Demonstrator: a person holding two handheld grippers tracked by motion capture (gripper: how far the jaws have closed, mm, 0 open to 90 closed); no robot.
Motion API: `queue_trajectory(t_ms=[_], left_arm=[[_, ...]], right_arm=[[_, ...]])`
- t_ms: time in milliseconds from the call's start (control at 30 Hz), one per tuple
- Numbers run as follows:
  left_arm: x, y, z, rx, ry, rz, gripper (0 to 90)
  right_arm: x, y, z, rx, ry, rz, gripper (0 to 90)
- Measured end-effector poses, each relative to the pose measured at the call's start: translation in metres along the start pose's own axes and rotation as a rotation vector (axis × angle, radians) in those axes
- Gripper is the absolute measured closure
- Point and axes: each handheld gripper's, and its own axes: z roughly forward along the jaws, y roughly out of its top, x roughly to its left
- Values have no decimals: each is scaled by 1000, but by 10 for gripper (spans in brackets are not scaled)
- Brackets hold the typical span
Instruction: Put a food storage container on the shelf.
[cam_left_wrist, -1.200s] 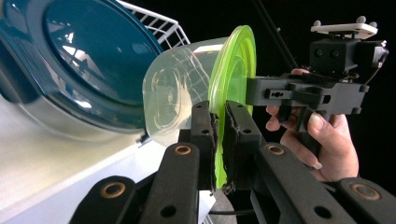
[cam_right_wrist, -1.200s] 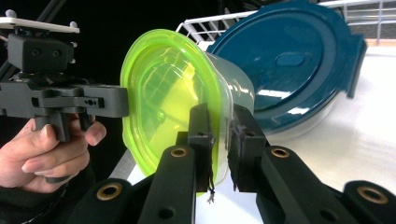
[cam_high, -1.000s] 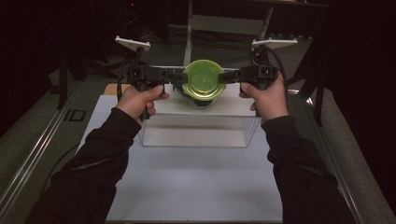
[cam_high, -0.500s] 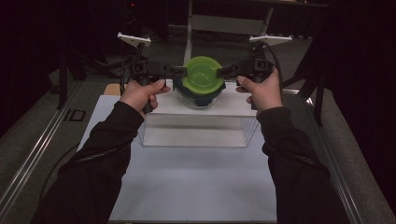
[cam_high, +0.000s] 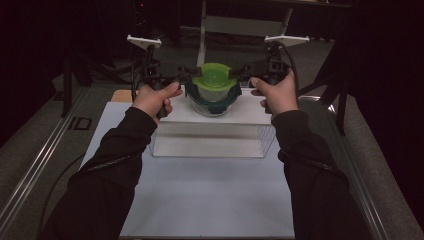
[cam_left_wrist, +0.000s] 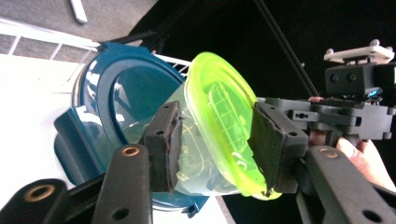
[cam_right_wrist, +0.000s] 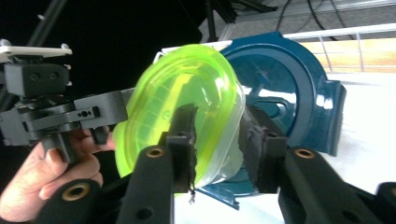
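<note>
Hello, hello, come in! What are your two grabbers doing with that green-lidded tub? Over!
Left gripper and right gripper: fingers just opening, straddling the clear plastic tub with lime-green lid. Tub sits nested in the blue-rimmed glass bowl. Nothing in the way.

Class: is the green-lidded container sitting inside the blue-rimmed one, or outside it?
Inside: the green-lidded container is nested within the blue-rimmed container, its lid standing above the blue rim.

A small clear plastic container with a bright lime-green lid sits nested inside a larger round clear glass bowl with a dark teal rim. The small container sits tilted, its green lid facing up. The bowl rests on a white board laid over a clear plastic box, between my two hands.
</note>
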Motion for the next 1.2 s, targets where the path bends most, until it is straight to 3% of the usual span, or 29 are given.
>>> queue_trajectory(t_ms=[167,333,533,633,667,800,933,1100,1200], left_arm=[[-2,-1,-10,-24,19,25,464],[-5,-7,-23,-52,20,72,463],[-3,-23,-35,-50,11,90,451],[-4,-31,-39,-41,12,124,443],[-4,-39,-44,-50,4,140,443],[-2,-56,-51,-47,15,198,435],[0,-74,-57,-77,42,257,424],[5,-92,-62,-92,51,301,423],[7,-108,-62,-109,57,363,407]], right_arm=[[2,0,-6,-30,18,-10,547],[6,-4,-18,-61,-1,-50,515],[13,-18,-32,-95,19,-97,547],[16,-27,-34,-94,31,-115,576],[20,-40,-34,-93,40,-145,620],[23,-57,-28,-68,67,-165,729],[22,-73,-17,-54,73,-168,897],[17,-87,10,-40,92,-142,899],[16,-91,22,-45,110,-129,899]])
